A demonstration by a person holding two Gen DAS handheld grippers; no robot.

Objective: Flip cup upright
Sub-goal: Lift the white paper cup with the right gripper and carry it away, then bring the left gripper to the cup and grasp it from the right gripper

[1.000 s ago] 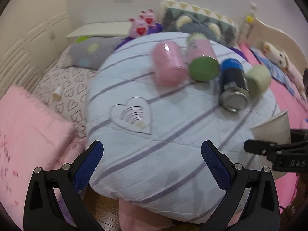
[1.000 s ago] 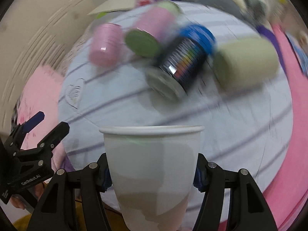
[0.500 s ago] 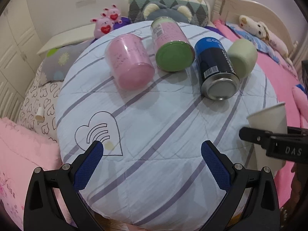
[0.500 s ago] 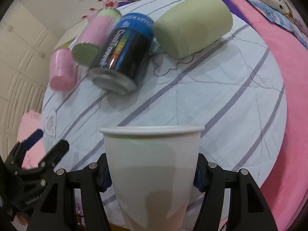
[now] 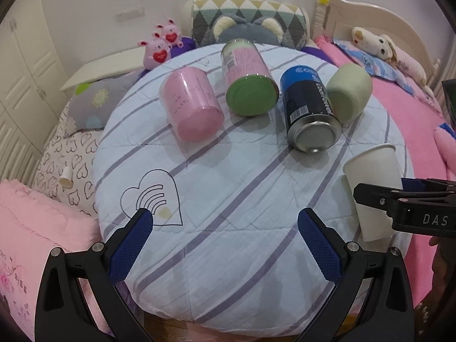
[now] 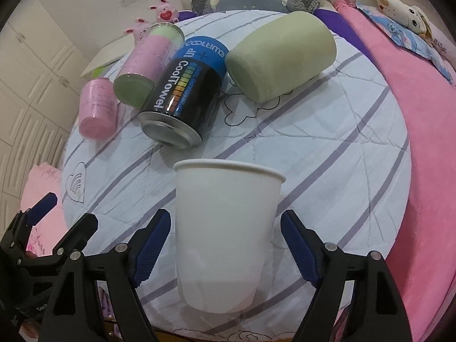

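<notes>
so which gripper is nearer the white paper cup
Right. The right gripper has its open fingers on either side of the white paper cup; the left gripper is off to the cup's left.

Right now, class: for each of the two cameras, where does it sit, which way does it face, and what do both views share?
Left wrist: on the left hand-held gripper, facing across the round quilted cushion toward the headboard; its open blue fingers show.
Right wrist: on the right hand-held gripper, low at the cushion's right edge; its open fingers flank the upright white paper cup.
Shared: the cup, the blue-black can, and each other's gripper.
</notes>
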